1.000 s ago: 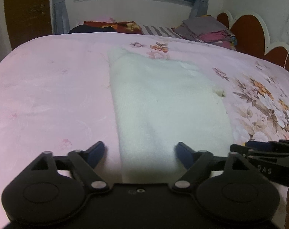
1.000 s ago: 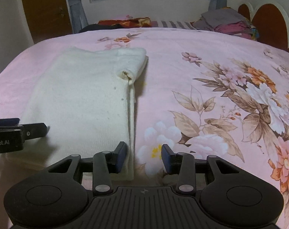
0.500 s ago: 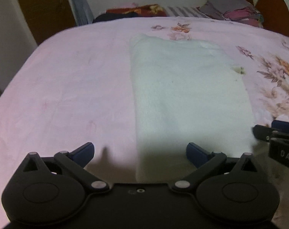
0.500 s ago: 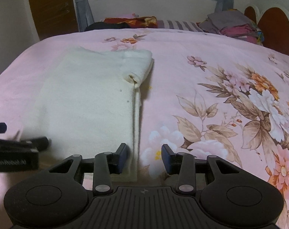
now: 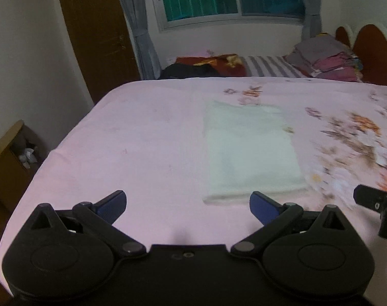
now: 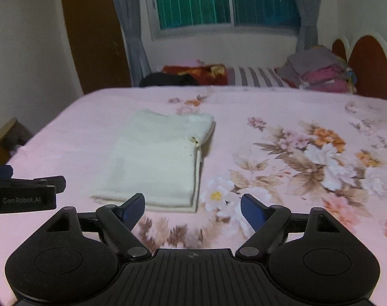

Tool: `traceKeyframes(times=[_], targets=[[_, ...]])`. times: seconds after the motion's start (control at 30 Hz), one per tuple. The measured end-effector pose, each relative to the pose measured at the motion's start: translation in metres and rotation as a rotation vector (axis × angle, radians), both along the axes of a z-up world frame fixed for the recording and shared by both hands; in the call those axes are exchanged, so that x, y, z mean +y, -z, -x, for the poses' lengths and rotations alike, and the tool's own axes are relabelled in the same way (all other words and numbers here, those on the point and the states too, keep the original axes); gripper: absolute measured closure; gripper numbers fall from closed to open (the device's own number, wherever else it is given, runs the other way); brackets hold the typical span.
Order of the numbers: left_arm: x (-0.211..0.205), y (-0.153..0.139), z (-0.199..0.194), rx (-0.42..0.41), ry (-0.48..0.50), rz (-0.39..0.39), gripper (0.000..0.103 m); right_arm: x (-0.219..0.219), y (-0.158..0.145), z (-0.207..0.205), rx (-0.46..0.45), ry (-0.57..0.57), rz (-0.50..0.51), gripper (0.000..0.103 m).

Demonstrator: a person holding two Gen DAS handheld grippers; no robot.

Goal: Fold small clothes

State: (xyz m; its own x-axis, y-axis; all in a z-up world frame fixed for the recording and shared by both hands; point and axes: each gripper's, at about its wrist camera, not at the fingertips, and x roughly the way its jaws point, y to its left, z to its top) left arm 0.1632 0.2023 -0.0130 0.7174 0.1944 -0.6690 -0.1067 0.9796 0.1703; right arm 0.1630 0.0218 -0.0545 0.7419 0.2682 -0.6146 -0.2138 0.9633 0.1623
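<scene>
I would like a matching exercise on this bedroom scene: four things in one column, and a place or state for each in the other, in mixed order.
Things:
1. cream garment
2. left tongs
3. pile of clothes
4. cardboard box

Descriptions:
A. on the floor beside the bed
B. folded flat on the pink sheet
C. open, holding nothing
D. stacked by the headboard

Pairs: 1-B, 2-C, 3-D, 4-A
</scene>
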Motion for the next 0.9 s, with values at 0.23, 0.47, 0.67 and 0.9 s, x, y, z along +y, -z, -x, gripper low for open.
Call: traceKeyframes(times=[0.23, 0.47, 0.67, 0.9], targets=[[-0.013, -0.039, 0.071, -0.027, 0.002, 0.038, 0.001, -0.026, -0.046, 0.086, -0.087, 0.019, -0.016, 0.006], [-0.018, -0.070, 0.124, -0.101, -0.009, 0.081, 0.001, -0.034, -0.087, 0.150, -0.197, 0.046, -0.017, 0.003], [-0.022, -0.079, 0.142, -0.125, -0.019, 0.104, 0.001, -0.039, -0.099, 0.175, -0.237, 0.044, -0.034, 0.002], [-0.028, -0.082, 0.149, -0.143, -0.031, 0.103, 0.000, -0.046, -0.102, 0.188, -0.248, 0.047, -0.052, 0.002]])
